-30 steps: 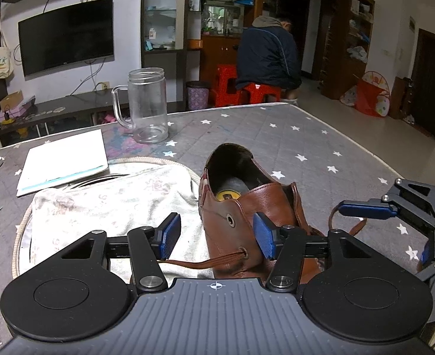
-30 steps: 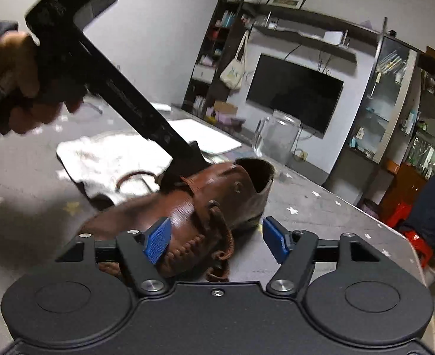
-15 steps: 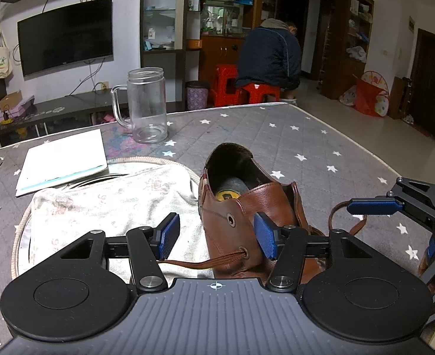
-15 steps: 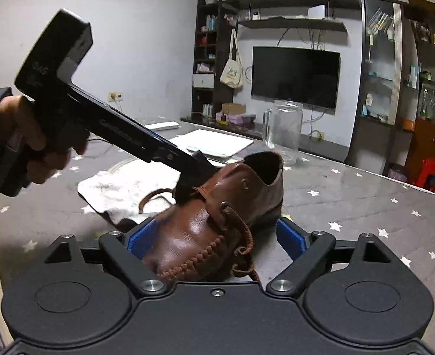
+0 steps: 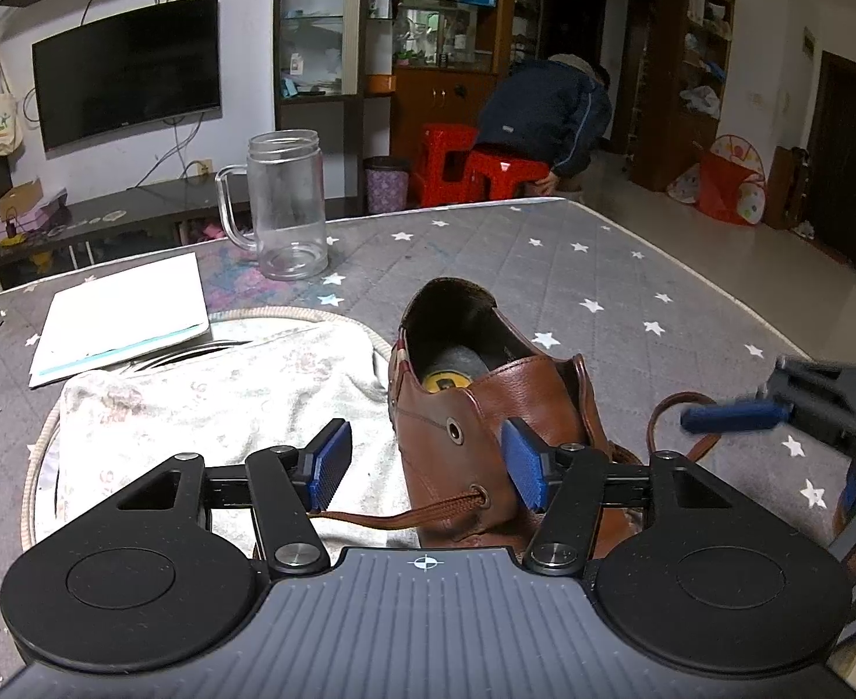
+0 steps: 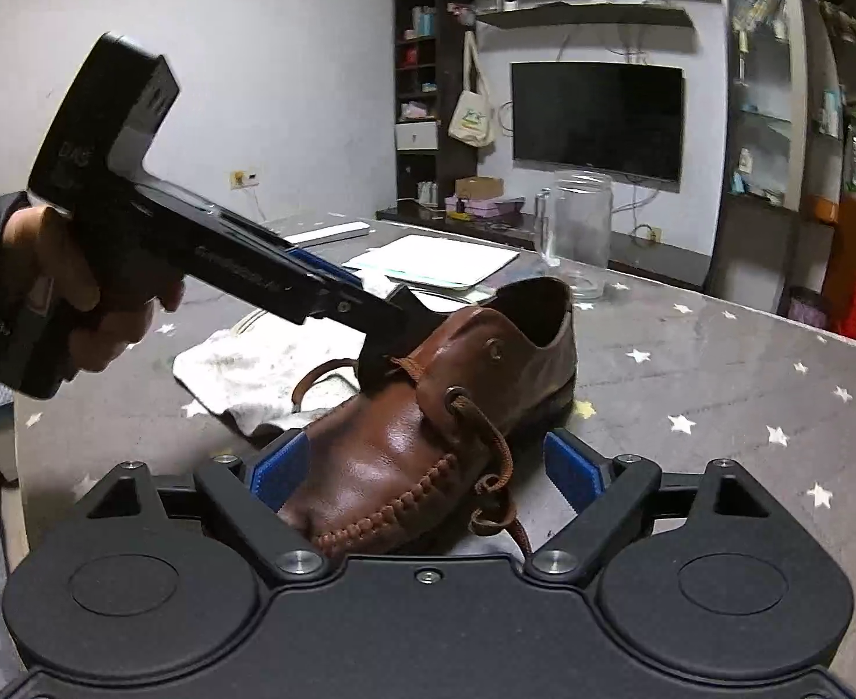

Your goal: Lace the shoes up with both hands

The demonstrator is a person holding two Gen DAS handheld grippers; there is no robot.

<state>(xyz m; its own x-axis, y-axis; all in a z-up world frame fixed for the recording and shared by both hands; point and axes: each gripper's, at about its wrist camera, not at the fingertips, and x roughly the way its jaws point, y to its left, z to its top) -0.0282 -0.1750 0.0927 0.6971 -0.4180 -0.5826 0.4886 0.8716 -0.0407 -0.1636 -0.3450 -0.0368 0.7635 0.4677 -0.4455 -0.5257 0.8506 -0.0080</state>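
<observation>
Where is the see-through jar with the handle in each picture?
Left wrist view: glass jar stands upper left of middle, behind the brown shoe.
Right wrist view: glass jar stands right of middle, behind the shoe's heel.
Shared landmark: the black TV on the wall behind it.

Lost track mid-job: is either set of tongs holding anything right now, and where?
Nothing is held. The left tongs stand open astride the shoe flap; the right tongs are open around its toe.
</observation>
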